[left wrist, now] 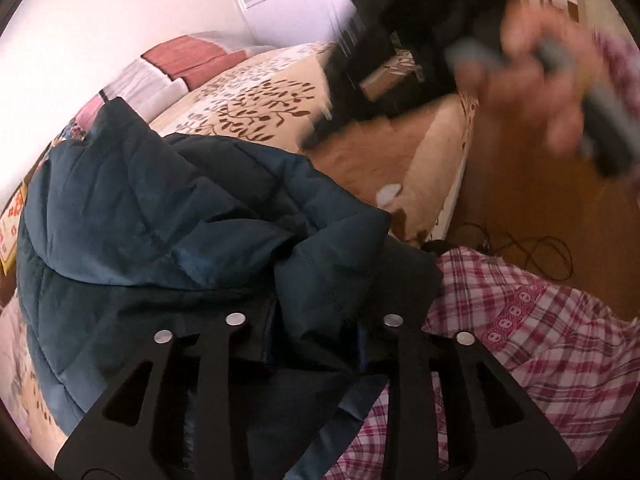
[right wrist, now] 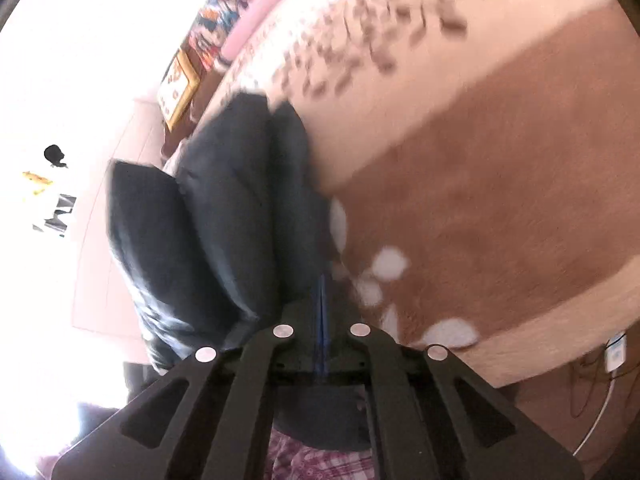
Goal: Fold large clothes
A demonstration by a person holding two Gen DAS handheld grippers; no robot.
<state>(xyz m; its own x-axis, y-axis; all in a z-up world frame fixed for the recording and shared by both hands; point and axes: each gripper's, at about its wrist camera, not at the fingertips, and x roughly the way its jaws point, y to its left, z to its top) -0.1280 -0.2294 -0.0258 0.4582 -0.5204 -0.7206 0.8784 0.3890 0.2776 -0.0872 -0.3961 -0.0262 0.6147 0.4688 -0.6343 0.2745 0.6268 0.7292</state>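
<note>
Two grippers have hold of one dark blue puffer jacket (left wrist: 168,216), which is bunched up over the near edge of the bed (left wrist: 432,152). Seen from the left wrist, the left gripper (left wrist: 316,324) has its jaws set fairly wide apart with a thick fold of the jacket filling the space between them. Seen from the right wrist, the right gripper (right wrist: 322,332) is drawn in narrow on a thin edge of the jacket (right wrist: 224,216), where a blue zipper strip (right wrist: 322,320) runs straight through the gap. The bedspread (right wrist: 500,184) is cream with brown leaf print and a wide brown band. A hand (left wrist: 536,92), motion-blurred, grasps the right gripper's handle at the upper right of the left view. Pink plaid clothing (left wrist: 540,328) shows below.
</note>
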